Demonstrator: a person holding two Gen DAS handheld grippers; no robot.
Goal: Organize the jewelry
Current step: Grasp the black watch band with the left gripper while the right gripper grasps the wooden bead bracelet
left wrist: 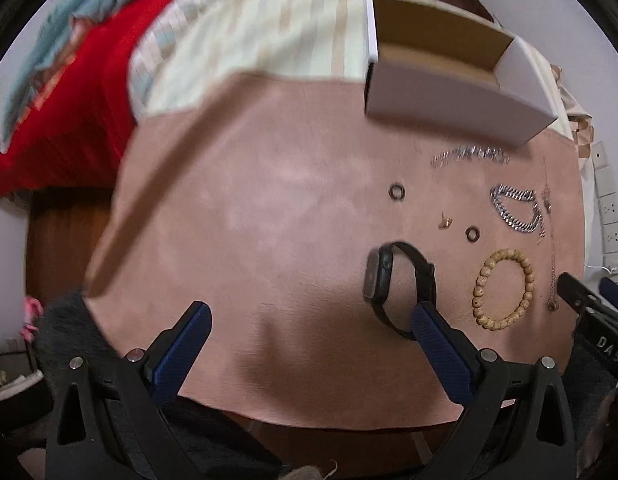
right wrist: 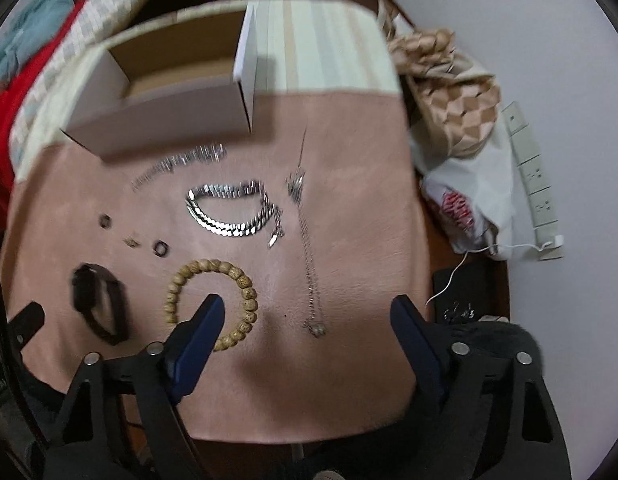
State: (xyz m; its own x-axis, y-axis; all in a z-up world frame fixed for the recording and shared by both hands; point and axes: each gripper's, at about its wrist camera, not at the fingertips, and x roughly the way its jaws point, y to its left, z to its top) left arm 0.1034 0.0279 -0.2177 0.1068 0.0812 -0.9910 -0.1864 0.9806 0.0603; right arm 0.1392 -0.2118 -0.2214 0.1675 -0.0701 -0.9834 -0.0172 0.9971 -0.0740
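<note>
Pink suede-like mat (right wrist: 349,220) spread over a striped cloth (right wrist: 329,40) on a dark wooden worktop (left wrist: 61,232), carrying the jewelry. Open white cardboard box (right wrist: 161,116), brown inside, at the mat's far edge, nothing visible in it. Just in front of the box: a thin silver chain bracelet (right wrist: 181,164), blurred. Nearer: a heavy silver link chain (right wrist: 229,212) lying in a loop. Beside it, a fine necklace (right wrist: 309,264) stretched in a long line toward the near edge, its pendant at the near end. Two small dark rings (left wrist: 397,191) (left wrist: 473,233) with a tiny gold-coloured piece (left wrist: 445,222) between them, too small to identify. Black smartwatch (left wrist: 401,288) standing on its edge, strap closed in a loop. Wooden bead bracelet (right wrist: 213,304) lying flat, near the watch. Left gripper (left wrist: 309,316): fingers spread wide above the mat, nothing between them, one tip overlapping the watch in view. Right gripper (right wrist: 309,308): fingers apart, holding nothing, one tip over the bead bracelet.
</note>
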